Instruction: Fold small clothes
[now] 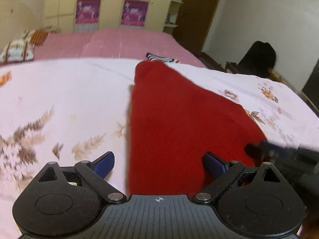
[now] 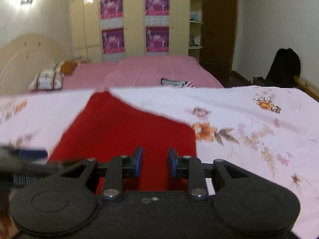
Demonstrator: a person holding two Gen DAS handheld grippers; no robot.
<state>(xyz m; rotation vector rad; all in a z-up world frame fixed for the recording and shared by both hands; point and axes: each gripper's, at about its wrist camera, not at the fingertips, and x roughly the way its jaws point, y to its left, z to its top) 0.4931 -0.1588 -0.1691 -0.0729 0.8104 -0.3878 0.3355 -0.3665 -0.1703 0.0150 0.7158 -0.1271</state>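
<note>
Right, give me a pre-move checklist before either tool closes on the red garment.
1. Left tool open: ok, pads wide apart.
2. Right tool open: ok, narrower gap.
3. Red garment lying on the floral sheet: ok.
4. Near edge of the garment between the left pads: cannot tell, hidden by the tool body.
5. Tools clear of each other: not ok, they are close together.
6. Striped folded clothes out of the way: ok, farther back on the pink bedspread.
</note>
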